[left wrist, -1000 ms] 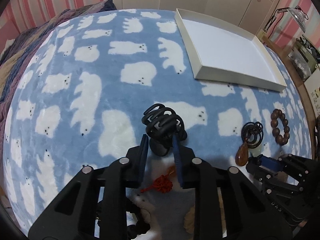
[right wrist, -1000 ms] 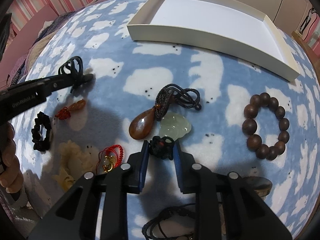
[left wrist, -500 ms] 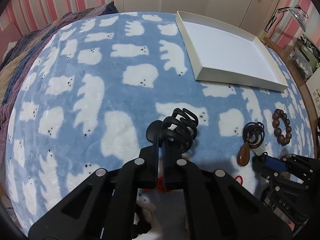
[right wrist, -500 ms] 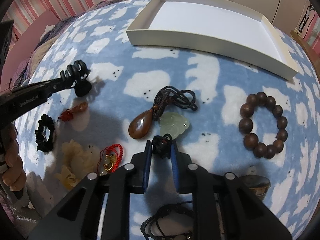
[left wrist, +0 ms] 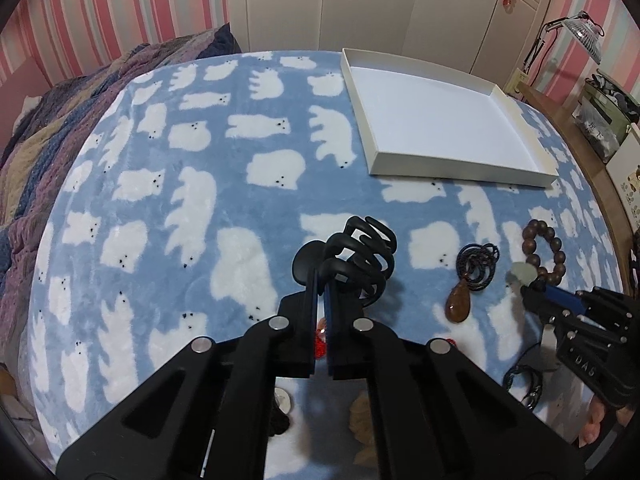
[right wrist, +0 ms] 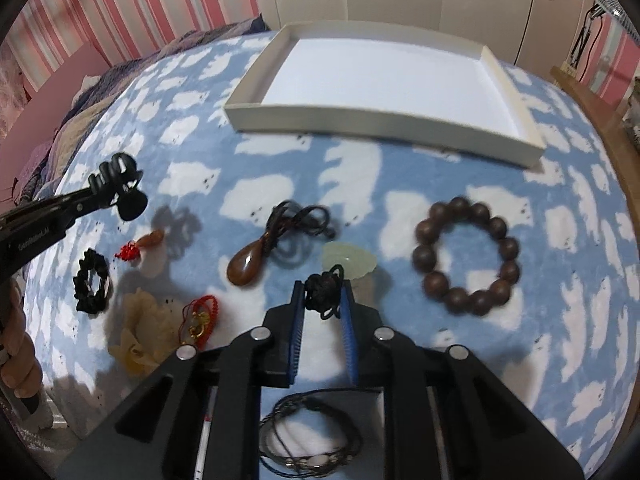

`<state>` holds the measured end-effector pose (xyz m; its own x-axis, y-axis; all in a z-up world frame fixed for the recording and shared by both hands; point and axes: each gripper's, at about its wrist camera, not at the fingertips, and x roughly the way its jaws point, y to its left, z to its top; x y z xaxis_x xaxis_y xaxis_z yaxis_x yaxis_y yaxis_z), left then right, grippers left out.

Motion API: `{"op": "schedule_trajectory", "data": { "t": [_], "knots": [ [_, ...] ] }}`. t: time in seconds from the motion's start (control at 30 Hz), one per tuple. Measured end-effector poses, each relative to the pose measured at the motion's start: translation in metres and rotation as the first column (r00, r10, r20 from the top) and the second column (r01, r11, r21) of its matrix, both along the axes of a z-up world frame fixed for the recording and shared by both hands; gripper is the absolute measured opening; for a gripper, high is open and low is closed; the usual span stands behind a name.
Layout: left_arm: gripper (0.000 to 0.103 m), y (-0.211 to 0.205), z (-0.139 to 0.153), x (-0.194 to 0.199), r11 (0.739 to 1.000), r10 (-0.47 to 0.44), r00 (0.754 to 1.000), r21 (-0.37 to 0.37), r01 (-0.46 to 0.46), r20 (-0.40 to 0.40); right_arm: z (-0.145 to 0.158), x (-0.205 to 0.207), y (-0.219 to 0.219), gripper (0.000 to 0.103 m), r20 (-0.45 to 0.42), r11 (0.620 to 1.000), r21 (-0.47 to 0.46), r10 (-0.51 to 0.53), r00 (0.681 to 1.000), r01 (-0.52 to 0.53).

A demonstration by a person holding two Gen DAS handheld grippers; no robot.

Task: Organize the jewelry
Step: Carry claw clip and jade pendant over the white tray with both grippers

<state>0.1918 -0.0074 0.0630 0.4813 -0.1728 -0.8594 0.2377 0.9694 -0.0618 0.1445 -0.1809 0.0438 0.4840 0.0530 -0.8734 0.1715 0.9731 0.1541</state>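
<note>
A: Where is the open room lying?

B: The bear-print blanket (left wrist: 192, 184) is lying bare across the whole left and middle. The white tray (left wrist: 460, 168) is sitting at the far right of it, its near wall facing the grippers, its floor holding nothing. A wooden bed edge (right wrist: 592, 92) is running along the right, just past the tray's corner.

A: What is the left gripper (left wrist: 320, 280) doing?

B: Its fingers are pressing together on the black hair claw (left wrist: 360, 256), pinching it by the flat handle, with the curved teeth sticking out to the right, clear of the blanket.

A: And the right gripper (right wrist: 323, 296)?

B: Its fingers are pinching the black knotted cord (right wrist: 325, 294) of the pale jade pendant (right wrist: 352, 260), which is hanging just past the tips. Those fingers have just been closing on the knot.

A: What is crowding them?

B: The brown teardrop pendant (right wrist: 246, 266) is lying just left, the wooden bead bracelet (right wrist: 466, 256) to the right, a red cord charm (right wrist: 200, 316) and a black scrunchie (right wrist: 92, 286) further left. Between these and the tray, a clear strip of blanket is running across.
</note>
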Motion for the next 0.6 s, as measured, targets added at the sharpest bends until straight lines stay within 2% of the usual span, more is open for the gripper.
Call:
{"op": "schedule_trajectory", "data": {
  "t": [0.2,0.33,0.43,0.6],
  "knots": [
    [0.001,-0.020,0.019,0.006,1.000,-0.020,0.999,0.003,0.019,0.025,0.032,0.008,-0.028,0.018,0.092,0.998,-0.051,-0.027,0.995,0.032],
    [0.001,-0.040,0.031,0.028,0.999,-0.035,0.999,-0.012,0.035,0.022,0.058,0.024,-0.050,0.018,0.173,0.996,-0.073,-0.046,0.984,0.060],
    [0.001,-0.059,0.036,0.052,0.998,-0.053,0.998,-0.031,0.054,0.015,0.074,0.047,-0.071,0.018,0.219,0.994,-0.083,-0.055,0.974,0.075],
    [0.001,-0.094,0.032,0.112,0.994,-0.089,0.995,-0.068,0.086,-0.048,0.083,0.099,-0.104,0.018,0.231,0.991,-0.094,-0.069,0.970,0.093]
  ]
}}
